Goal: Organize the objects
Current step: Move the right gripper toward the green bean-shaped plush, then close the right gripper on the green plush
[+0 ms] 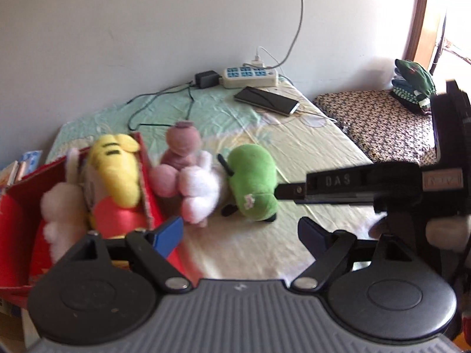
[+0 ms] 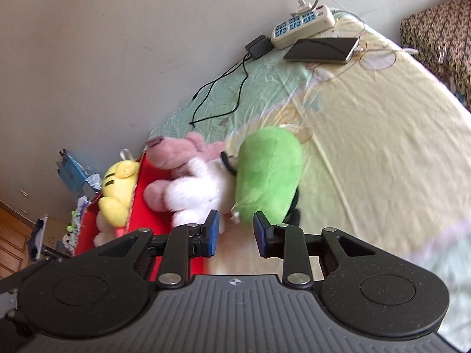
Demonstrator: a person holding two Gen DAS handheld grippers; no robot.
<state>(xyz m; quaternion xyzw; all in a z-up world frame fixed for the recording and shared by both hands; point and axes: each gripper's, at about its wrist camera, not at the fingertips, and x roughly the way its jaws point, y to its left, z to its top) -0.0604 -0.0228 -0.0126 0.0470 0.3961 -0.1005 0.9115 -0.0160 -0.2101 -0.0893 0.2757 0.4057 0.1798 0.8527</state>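
raised "das" lettering marks right gripper beside green plush.

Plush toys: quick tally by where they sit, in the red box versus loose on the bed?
In the red box: 2 (yellow plush, pale pink plush)
On the bed: 2 (pink-and-white plush, green plush)
Total: 4

The left gripper, jaws wide apart, hovers over the bed; a yellow plush lies in the red box, a green plush beside it.
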